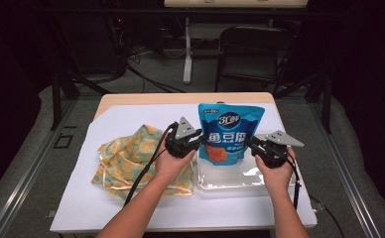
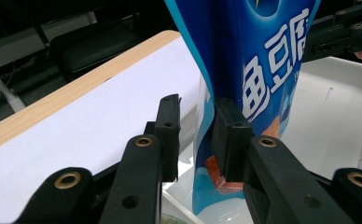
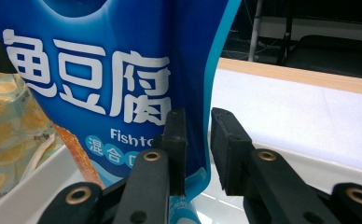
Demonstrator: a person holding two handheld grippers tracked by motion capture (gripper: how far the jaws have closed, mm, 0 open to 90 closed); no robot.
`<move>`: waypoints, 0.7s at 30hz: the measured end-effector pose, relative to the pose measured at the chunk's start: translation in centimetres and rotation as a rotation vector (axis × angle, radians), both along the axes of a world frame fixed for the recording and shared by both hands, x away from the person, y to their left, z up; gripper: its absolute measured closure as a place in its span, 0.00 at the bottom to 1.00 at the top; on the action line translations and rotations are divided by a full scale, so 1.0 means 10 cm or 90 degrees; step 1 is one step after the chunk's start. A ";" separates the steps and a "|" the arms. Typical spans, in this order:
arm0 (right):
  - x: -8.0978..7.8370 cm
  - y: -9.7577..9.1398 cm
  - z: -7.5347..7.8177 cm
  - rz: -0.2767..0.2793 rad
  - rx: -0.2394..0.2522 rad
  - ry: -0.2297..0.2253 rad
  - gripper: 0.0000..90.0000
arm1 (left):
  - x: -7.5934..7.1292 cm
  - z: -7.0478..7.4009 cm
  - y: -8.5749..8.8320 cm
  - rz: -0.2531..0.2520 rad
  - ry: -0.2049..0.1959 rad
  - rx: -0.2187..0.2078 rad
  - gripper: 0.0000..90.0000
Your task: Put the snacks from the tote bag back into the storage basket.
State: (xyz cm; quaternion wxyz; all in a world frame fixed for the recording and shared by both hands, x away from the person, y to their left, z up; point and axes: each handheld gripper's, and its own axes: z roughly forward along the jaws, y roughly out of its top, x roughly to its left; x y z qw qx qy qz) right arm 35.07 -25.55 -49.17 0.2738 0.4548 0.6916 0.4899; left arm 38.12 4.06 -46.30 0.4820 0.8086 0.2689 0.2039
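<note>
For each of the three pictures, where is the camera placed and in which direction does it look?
High view: above the person's side, looking forward and down at the table; both forearms, left tool and right tool flank the blue pouch.
Left gripper view: rides on the left tool, looking along its jaws at the pouch's edge.
Right gripper view: rides on the right tool, facing the pouch's other edge.
Shared: pouch and clear tray.

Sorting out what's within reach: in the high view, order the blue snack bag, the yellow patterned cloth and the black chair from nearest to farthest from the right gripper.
From the right gripper:
1. Blue snack bag, right at its jaws.
2. Yellow patterned cloth, across the table on the left side.
3. Black chair, beyond the table's far edge.
</note>
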 end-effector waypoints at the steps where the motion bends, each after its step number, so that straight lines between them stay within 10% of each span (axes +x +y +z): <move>1: 0.00 0.00 0.00 -0.001 0.000 -0.001 0.84 | 0.00 0.00 0.00 0.000 -0.001 0.000 0.81; 21: -0.09 -0.03 0.05 0.004 -0.003 -0.009 0.71 | -0.02 0.08 0.09 0.002 0.014 -0.027 0.64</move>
